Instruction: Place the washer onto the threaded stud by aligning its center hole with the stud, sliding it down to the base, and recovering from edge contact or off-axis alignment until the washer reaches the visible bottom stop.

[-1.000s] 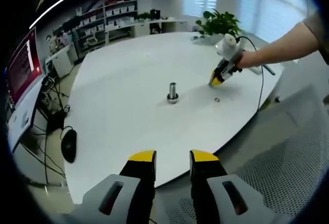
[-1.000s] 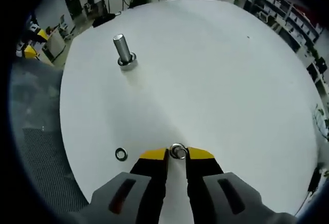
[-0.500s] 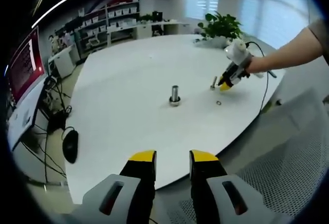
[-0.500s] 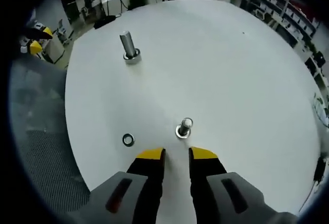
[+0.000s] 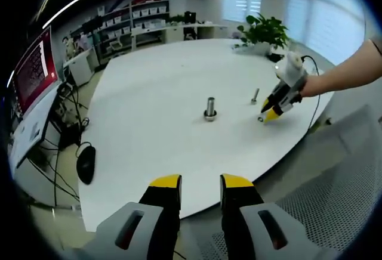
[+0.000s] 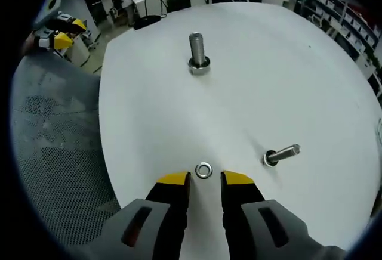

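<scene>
Flat steel ring washer (image 6: 203,170) lies just ahead of my right gripper (image 6: 205,179), jaws parted, empty. Threaded stud (image 6: 197,51) upright beyond. Left gripper (image 5: 200,183) parted, empty.

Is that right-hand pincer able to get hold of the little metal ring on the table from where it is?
Probably yes. The washer lies flat on the white table just ahead of the right gripper, whose jaws stand open on either side, with nothing between them and it.

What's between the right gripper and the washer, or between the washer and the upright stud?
Nothing visible. The washer lies flat on the table just ahead of the open right gripper. Bare tabletop runs from it to the upright stud. The small bolt sits off to one side, clear of that path.
</scene>
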Motion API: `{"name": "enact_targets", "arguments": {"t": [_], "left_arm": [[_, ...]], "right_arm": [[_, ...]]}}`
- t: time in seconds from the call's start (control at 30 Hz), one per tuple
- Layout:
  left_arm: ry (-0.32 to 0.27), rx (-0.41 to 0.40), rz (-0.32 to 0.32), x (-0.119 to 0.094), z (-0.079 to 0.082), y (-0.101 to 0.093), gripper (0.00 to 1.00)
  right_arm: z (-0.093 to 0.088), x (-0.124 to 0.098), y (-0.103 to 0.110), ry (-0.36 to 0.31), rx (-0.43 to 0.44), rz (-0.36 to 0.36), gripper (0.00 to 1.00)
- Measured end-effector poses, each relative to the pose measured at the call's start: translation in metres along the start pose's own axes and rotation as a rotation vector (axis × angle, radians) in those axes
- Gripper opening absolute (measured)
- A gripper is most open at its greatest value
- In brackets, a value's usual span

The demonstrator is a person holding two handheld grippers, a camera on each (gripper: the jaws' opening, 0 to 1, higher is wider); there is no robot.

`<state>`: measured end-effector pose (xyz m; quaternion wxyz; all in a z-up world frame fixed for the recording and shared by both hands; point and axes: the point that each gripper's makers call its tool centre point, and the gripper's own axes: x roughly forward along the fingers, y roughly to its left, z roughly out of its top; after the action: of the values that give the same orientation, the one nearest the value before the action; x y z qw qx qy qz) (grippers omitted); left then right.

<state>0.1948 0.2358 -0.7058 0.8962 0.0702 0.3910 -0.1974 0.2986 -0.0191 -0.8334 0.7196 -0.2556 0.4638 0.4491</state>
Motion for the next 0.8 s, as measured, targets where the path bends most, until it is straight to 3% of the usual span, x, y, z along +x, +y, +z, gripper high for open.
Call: {"name": "enact_targets", "arguments": {"t": [0.33,0.43,0.67,0.8], "left_arm": [[-0.03,-0.018,0.014,-0.002,0.005,0.004,0.23],[-0.029,-0.021,0.012,-0.002,0.004,0.004,0.23],[-0.026,-0.021,0.006,-0.001,0.004,0.003,0.23],[-0.008,-0.009,-0.001,0.0,0.001,0.001,0.23]], "right_arm": [[0.003,0.011,0.005,0.053,-0.04,0.002,0.22],[0.004,0.013,0.0,0.066,-0.097,-0.024,0.18],[-0.001,0.009,0.001,0.054,-0.182,-0.006,0.17],[-0.009,0.004,-0.006,0.047,-0.178,0.012,0.16]]}}
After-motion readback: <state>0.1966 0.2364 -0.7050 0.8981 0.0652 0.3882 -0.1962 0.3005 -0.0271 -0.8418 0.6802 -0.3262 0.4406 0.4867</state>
